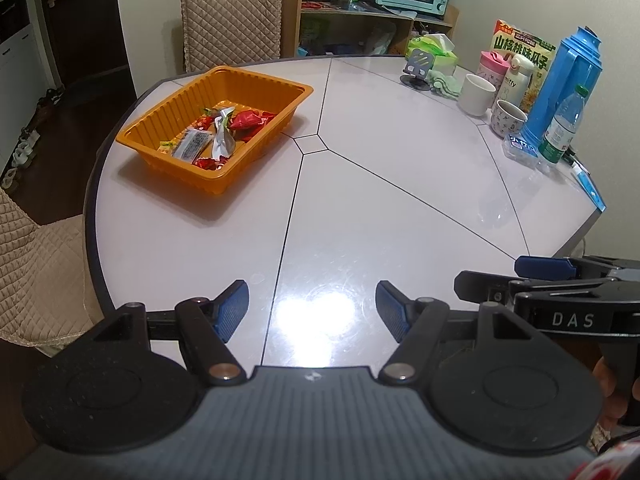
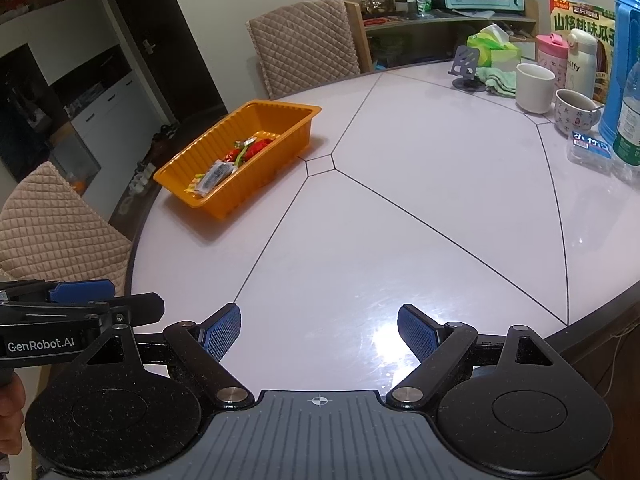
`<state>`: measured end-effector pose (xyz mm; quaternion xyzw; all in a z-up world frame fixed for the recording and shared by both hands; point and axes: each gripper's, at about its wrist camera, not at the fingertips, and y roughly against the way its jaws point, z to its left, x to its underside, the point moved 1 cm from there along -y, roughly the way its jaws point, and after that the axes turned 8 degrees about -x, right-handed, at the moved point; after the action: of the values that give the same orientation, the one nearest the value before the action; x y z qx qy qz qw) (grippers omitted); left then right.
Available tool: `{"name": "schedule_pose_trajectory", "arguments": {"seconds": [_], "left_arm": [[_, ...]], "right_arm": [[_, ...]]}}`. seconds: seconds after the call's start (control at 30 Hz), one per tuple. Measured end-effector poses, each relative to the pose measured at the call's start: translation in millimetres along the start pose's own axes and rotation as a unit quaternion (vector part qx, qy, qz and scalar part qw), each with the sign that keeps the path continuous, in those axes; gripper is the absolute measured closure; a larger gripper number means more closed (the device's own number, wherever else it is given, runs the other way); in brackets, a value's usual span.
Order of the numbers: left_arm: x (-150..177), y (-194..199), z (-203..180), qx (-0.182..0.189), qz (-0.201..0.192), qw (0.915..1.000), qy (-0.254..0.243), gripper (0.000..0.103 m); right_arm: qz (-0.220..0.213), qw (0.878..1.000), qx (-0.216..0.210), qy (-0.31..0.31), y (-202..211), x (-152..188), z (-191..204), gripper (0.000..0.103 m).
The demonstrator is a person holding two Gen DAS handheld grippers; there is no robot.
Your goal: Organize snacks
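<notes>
An orange plastic tray (image 1: 276, 82) (image 2: 298, 109) stands at the far left of the round white table (image 1: 400, 184) (image 2: 420, 208). Several wrapped snacks (image 1: 218, 132) (image 2: 236, 158), red, silver and yellow-green, lie inside it. My left gripper (image 1: 312, 306) hovers open over the table's near edge, nothing between its blue pads. My right gripper (image 2: 320, 330) is open too and empty, close beside the left one. In the left wrist view the right gripper (image 1: 516, 272) shows at the right edge; in the right wrist view the left gripper (image 2: 128, 300) shows at the left edge.
Along the table's right side stand a blue thermos (image 1: 568, 80), a water bottle (image 1: 564, 124), two mugs (image 1: 476, 94), a pink cup (image 1: 494, 68), a seed packet (image 1: 524, 46), a tissue pack (image 1: 434, 50) and a phone stand (image 1: 418, 68). Quilted chairs (image 1: 230, 16) stand behind and left.
</notes>
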<state>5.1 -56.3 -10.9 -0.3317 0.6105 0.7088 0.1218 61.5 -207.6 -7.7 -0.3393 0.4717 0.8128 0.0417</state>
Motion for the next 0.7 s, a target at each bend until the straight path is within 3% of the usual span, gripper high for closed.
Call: {"name": "schedule_pose_trajectory", "arguments": {"seconds": [0.7], "left_arm": [[1.4, -0.3, 2.1, -0.001, 0.001, 1.0000, 0.002, 0.035]], "right_arm": [[0.001, 1.000, -0.001, 0.001, -1.8, -1.2, -1.1, 0.018]]}}
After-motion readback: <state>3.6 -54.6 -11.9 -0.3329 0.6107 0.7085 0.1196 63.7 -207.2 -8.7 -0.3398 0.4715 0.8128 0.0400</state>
